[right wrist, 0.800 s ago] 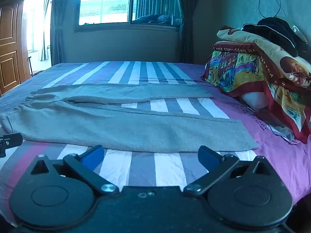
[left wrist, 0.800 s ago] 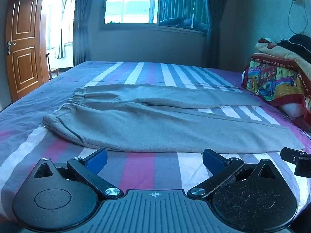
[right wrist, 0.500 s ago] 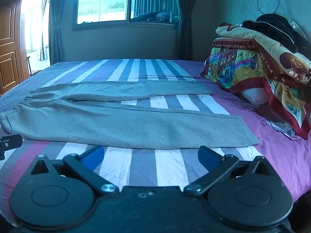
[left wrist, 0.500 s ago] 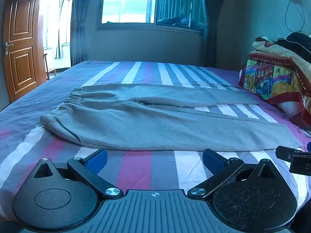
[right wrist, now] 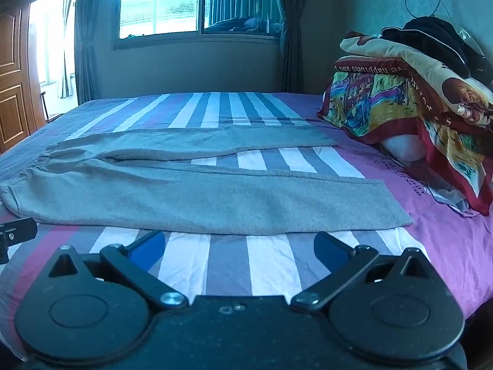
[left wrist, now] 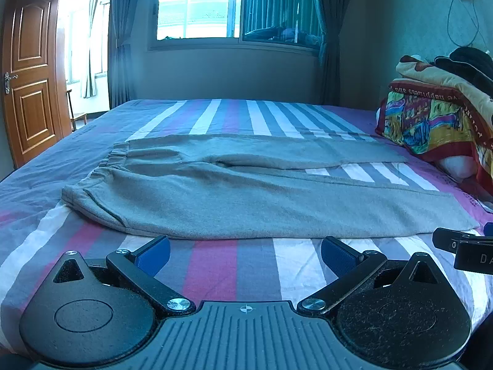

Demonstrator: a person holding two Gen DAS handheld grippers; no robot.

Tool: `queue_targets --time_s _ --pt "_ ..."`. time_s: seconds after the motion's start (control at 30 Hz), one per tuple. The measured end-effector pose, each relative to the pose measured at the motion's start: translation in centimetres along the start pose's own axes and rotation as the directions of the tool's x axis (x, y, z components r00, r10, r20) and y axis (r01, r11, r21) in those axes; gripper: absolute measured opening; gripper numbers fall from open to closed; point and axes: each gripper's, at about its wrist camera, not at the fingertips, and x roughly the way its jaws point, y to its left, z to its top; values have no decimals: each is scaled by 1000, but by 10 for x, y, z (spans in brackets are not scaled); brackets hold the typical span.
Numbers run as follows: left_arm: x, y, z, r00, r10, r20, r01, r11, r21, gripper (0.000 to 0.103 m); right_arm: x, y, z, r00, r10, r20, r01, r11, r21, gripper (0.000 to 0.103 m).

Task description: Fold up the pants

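Grey sweatpants [left wrist: 246, 197] lie flat across the striped bed, waistband to the left, both legs stretched right and spread apart; they also show in the right wrist view [right wrist: 197, 194]. My left gripper [left wrist: 245, 251] is open and empty, just short of the near leg's edge, toward the waist half. My right gripper [right wrist: 238, 246] is open and empty, just short of the near leg's edge, toward the cuff end. The right gripper's body shows at the right edge of the left wrist view [left wrist: 462, 245].
The bed's striped sheet [left wrist: 234, 265] spreads around the pants. A pile of colourful folded blankets [right wrist: 409, 104] with dark clothes on top sits at the right. A wooden door [left wrist: 29, 71] stands at the left, a window [left wrist: 197, 9] behind the bed.
Both grippers have drifted slightly; the view has shifted a little to the right and the pants sit marginally nearer. Both stay open and empty.
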Motion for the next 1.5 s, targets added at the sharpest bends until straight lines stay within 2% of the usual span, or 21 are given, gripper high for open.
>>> queue_targets --time_s 1.5 --pt "-3 -5 2 1000 -4 5 4 1000 20 103 -2 -1 2 1000 10 1 -10 1000 2 103"
